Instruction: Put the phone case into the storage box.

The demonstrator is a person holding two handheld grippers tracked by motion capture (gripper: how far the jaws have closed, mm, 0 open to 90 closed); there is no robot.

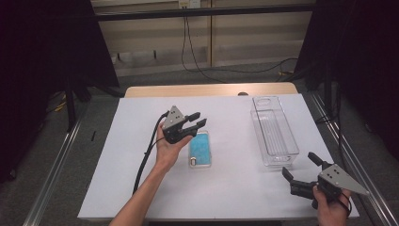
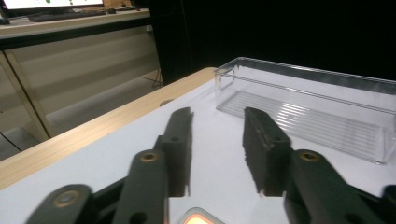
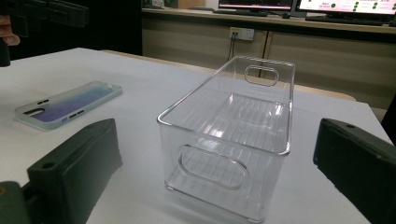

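- Dark curtains flank the desk (image 1: pixel 141 188) on both sides, a pale panelled wall runs behind it, and a white sheet covers nearly all of its top, leaving a strip of wood along the far edge
- We hold the left gripper (image 1: pixel 196 123) raised above the middle of the desk, tipped toward the far right corner; its jaws stand partly apart with nothing between them
- From the left gripper view we see the gap between the two black jaws, with bare white sheet beyond
- Our phone case (image 1: pixel 200 149), blue inside with a clear rim, lies flat near the centre of the desk, just below and beside the left gripper, untouched
- A clear plastic bin (image 1: pixel 275 132) sits lengthwise toward the right edge, empty, with cut-out handles at both ends
- We keep the right gripper (image 1: pixel 300 166) at the near right corner, jaws spread wide and pointed at the near end of the bin, gripping nothing
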